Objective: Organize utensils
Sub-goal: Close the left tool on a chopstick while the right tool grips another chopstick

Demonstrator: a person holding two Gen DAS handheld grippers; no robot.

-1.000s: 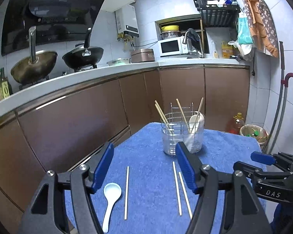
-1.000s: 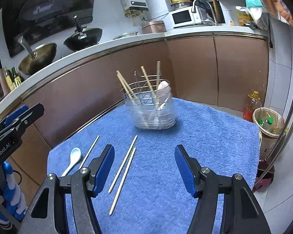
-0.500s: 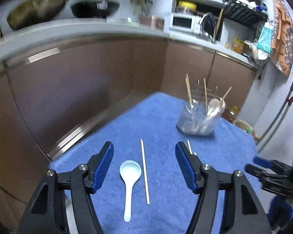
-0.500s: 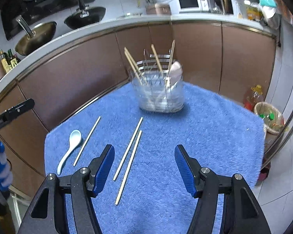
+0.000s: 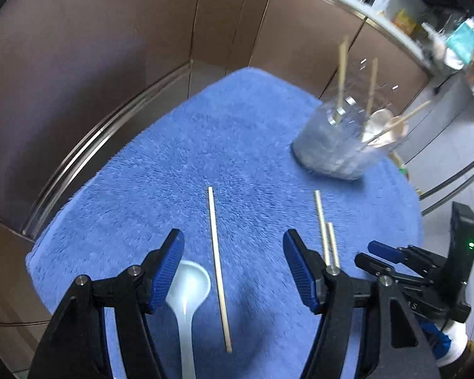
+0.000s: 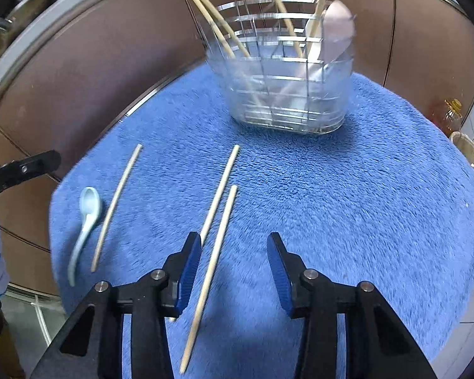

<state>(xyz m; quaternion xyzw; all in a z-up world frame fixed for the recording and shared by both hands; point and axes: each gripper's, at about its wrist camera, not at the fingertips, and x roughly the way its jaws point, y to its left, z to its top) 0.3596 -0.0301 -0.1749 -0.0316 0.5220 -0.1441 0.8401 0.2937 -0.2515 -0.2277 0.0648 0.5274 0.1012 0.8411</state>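
Note:
A blue towel [image 5: 237, 145] covers the small table. On it lie a white spoon [image 5: 186, 284], a single chopstick [image 5: 218, 262] and a pair of chopsticks [image 5: 324, 230]. My left gripper [image 5: 233, 265] hangs open just above the spoon's bowl and the single chopstick. My right gripper [image 6: 233, 268] hovers over the pair, its jaws closing. One chopstick [image 6: 215, 265] lies between them untouched, and the other chopstick [image 6: 219, 195] runs under the left finger. A clear wire-framed holder [image 6: 287, 72] at the far side holds several chopsticks and a spoon.
Brown cabinet fronts [image 5: 110, 63] curve round the far and left sides of the table. An oil bottle [image 6: 452, 113] and a bin [image 6: 470, 154] stand on the floor at the right. The towel's edge [image 6: 57, 221] drops off close to the spoon.
Both grippers tipped downward and sank toward the towel. The left one swung over the spoon and single chopstick. The right jaws narrowed around one chopstick of the pair.

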